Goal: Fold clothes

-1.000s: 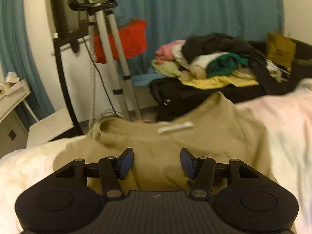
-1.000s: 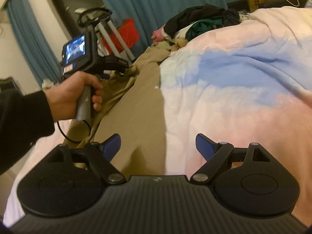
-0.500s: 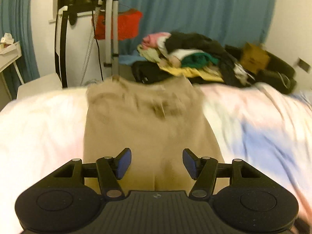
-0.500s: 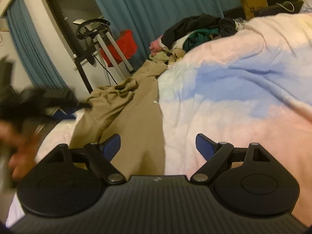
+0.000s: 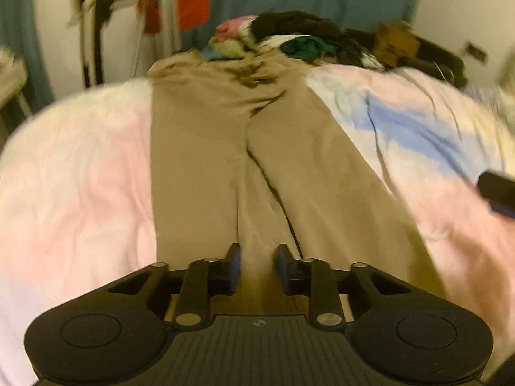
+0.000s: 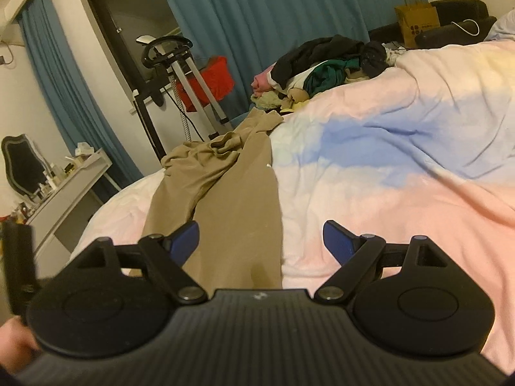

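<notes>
A pair of tan trousers [image 5: 225, 148] lies stretched lengthwise on a pastel pink, white and blue duvet [image 5: 80, 177], legs running straight ahead of the left gripper [image 5: 256, 265], whose jaws stand a narrow gap apart over the near leg ends, with nothing visibly pinched between them. The right gripper [image 6: 260, 241] hovers with jaws spread wide and empty, the trousers ahead and to its left, and a heap of mixed clothes [image 6: 322, 70] far ahead beyond the bed edge
</notes>
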